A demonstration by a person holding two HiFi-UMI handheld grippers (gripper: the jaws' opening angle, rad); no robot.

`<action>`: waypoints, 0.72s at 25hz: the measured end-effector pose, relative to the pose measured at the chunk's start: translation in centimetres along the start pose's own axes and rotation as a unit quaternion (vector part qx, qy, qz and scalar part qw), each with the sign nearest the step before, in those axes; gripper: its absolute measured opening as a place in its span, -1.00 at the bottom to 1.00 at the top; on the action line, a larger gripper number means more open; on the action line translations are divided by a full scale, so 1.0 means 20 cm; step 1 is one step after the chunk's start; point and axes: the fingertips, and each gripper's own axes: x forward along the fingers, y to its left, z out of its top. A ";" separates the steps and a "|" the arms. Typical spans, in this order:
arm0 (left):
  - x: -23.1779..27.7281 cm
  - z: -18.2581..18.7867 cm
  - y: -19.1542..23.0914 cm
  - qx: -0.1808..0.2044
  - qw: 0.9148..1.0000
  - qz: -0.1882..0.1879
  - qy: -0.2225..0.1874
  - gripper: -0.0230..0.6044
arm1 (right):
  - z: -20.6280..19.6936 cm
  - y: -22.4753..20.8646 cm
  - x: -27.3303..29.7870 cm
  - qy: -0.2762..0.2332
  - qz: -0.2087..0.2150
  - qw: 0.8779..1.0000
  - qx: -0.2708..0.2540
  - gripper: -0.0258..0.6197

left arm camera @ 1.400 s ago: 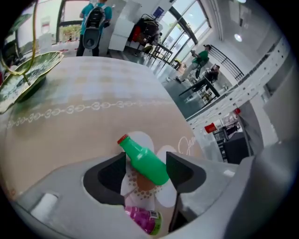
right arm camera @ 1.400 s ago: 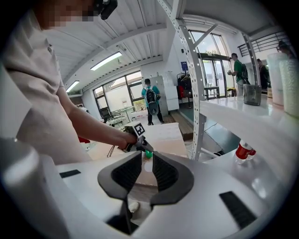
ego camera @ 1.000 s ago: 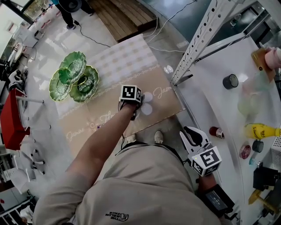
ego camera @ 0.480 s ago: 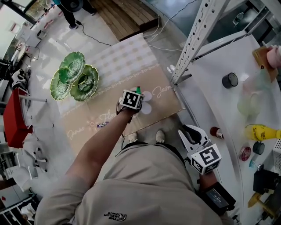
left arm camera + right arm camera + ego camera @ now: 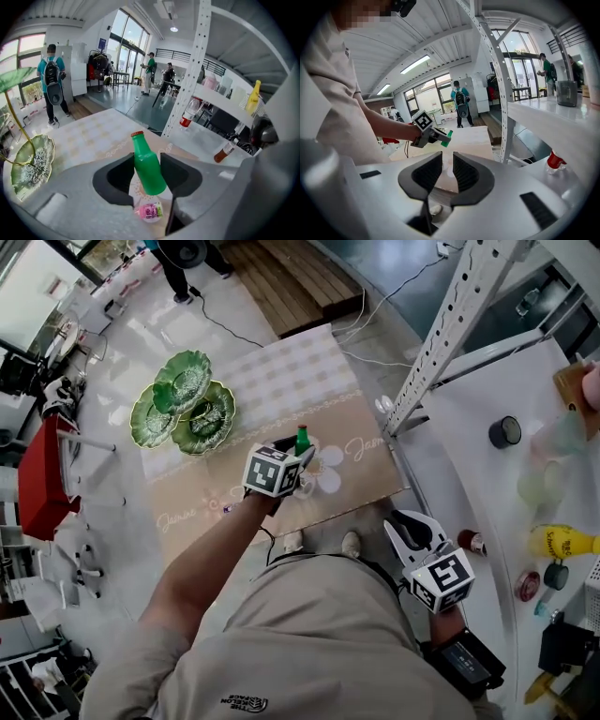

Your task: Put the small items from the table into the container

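A small green bottle [image 5: 302, 440] with a red cap is held up above the beige patterned tablecloth [image 5: 281, 381]. My left gripper [image 5: 298, 457] is shut on its body, both pads pressing the bottle [image 5: 147, 168]; its neck sticks out past the jaws. A small pink-labelled item [image 5: 150, 211] lies on the cloth below. Green leaf-shaped dishes [image 5: 187, 409] sit at the cloth's far left. My right gripper [image 5: 412, 529] hangs by the white table, its jaws a little apart with nothing between them [image 5: 446, 161]. The right gripper view shows the left gripper [image 5: 436, 135] carrying the bottle [image 5: 446, 138].
A perforated metal rack post [image 5: 450, 324] stands between the cloth table and the white table [image 5: 469, 456]. On the white table are a tape roll [image 5: 505, 431], a yellow bottle [image 5: 562, 542] and a small red-capped bottle [image 5: 472, 542]. People stand in the background [image 5: 51, 79].
The left gripper closed on the green bottle down at the cloth and has risen with it, rolling a little. The right gripper has stayed put.
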 end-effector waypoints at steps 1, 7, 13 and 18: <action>-0.05 0.03 0.00 0.005 1.000 0.000 -0.011 -0.36 | 0.01 0.01 0.02 -0.001 0.005 1.000 -0.005 -0.67; -0.43 0.23 0.00 0.038 0.996 -0.004 -0.078 -0.36 | 0.09 0.11 0.13 -0.005 0.029 0.999 -0.027 -0.67; -0.88 0.43 0.14 0.071 0.987 0.025 -0.144 -0.36 | 0.14 0.23 0.21 0.004 0.043 0.998 -0.043 -0.67; -1.17 0.58 0.41 0.084 0.978 0.071 -0.176 -0.36 | 0.16 0.27 0.26 0.015 0.039 0.998 -0.053 -0.67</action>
